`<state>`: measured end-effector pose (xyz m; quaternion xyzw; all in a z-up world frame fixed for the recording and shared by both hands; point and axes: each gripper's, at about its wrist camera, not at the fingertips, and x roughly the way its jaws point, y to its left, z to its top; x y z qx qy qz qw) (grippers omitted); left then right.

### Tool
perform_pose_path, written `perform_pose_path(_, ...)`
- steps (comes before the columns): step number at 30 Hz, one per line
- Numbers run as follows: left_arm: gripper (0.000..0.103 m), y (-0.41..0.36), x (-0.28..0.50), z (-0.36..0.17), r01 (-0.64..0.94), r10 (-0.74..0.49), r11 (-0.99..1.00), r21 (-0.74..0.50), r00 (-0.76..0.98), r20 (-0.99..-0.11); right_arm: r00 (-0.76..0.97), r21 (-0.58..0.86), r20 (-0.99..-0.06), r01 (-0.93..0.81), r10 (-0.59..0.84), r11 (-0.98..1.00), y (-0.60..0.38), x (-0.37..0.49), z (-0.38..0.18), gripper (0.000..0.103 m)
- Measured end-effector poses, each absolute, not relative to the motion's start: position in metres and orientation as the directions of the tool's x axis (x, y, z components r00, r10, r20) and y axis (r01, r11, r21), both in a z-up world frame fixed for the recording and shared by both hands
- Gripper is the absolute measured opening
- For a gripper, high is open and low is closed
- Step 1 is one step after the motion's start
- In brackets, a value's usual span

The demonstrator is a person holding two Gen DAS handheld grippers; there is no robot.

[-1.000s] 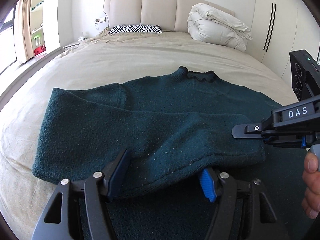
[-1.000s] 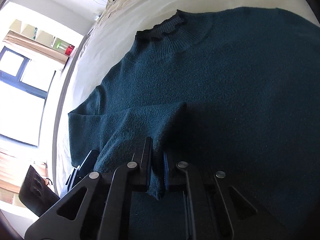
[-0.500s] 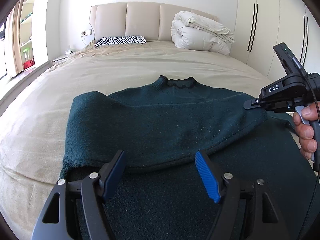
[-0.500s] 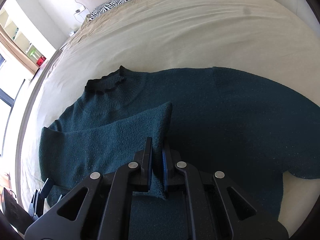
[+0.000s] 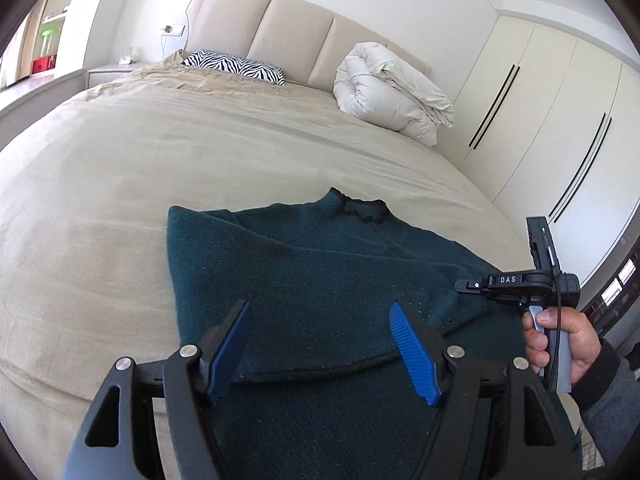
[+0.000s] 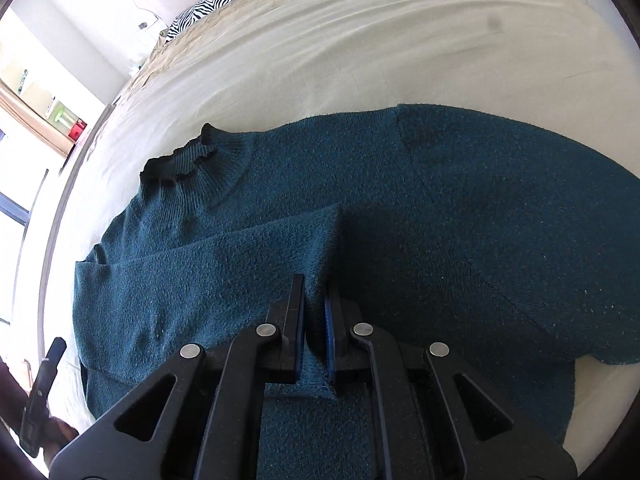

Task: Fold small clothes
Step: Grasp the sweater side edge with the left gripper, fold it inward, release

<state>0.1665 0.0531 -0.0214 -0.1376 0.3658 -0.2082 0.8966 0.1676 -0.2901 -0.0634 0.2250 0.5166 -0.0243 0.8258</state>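
One dark teal fuzzy-knit sweater (image 5: 320, 280) lies flat on the near part of the beige bed (image 5: 200, 152), its one sleeve (image 6: 224, 264) folded across the chest. Left gripper (image 5: 320, 344) hangs over the sweater's hem, jaws wide, nothing between its two ribbed blue pads (image 5: 412, 356). Right gripper (image 6: 316, 320) pinches the sleeve cuff, nearly closed. Beyond the sweater: one zebra pillow (image 5: 236, 66), one rolled puffy white duvet (image 5: 392, 88).

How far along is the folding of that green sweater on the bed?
Early on. Done: the sweater lies flat on the bed, one sleeve drawn across its chest. In hand: the right tool pinches that sleeve's cuff; the left tool is open and empty. Left: the other sleeve and folding the body.
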Motion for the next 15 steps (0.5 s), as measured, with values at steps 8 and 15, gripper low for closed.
perform_pose_path(8,0.058,0.130,0.234,-0.037,0.133,-0.531,0.800,-0.585,0.611,-0.588,0.470,0.346,-0.862,0.269,0.191,0.899,-0.290,0.168,-0.062,0.007)
perform_pose_path(15,0.036,0.123,0.255,-0.047,0.165,-0.627,0.732,-0.661,0.540,-0.561,0.476,0.357,-0.858,0.286,0.192,0.889,-0.293,0.166,-0.060,0.007)
